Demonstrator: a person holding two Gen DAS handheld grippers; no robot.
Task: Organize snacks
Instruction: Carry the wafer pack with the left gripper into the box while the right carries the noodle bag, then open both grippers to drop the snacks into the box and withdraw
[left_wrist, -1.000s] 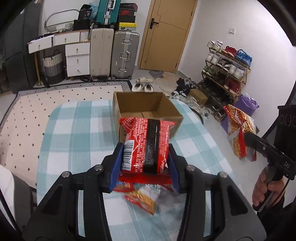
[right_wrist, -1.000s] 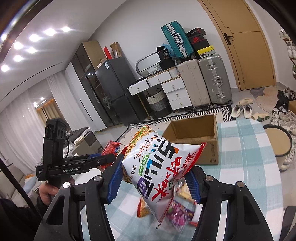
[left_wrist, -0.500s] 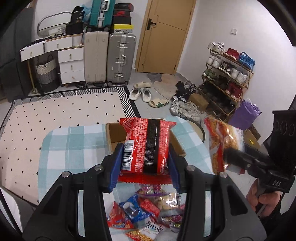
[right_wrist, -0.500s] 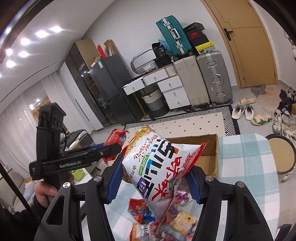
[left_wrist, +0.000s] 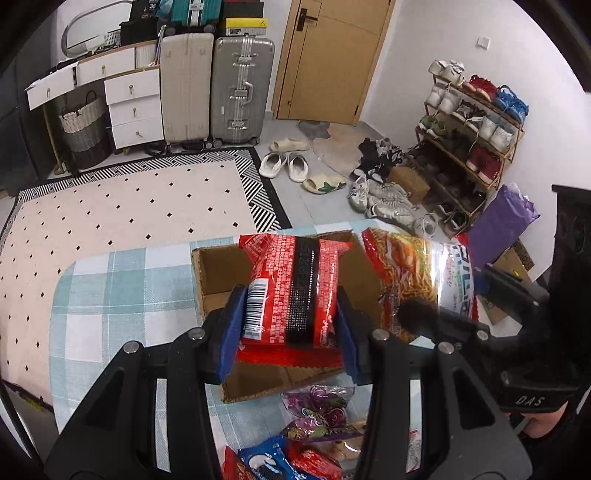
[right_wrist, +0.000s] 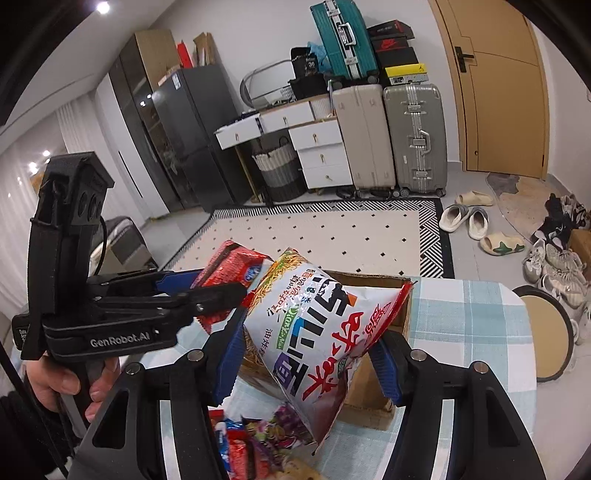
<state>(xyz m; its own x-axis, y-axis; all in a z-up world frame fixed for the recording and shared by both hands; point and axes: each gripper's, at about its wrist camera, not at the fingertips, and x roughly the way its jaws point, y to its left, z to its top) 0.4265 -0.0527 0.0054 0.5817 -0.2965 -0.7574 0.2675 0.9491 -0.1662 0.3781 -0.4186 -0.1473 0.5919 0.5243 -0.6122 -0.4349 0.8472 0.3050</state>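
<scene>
My left gripper clamps the red packet, my right gripper the noodle bag, both above the box; loose snacks remain on the near worktop.

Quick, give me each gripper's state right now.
Left gripper: closed on the red noodle packet, above the cardboard box.
Right gripper: closed on the white noodle packet.

Left wrist view: close above the worktop, facing door and shoe rack. Right wrist view: alongside, angled toward fridge. Shared: cardboard box, suitcases, rug.
</scene>
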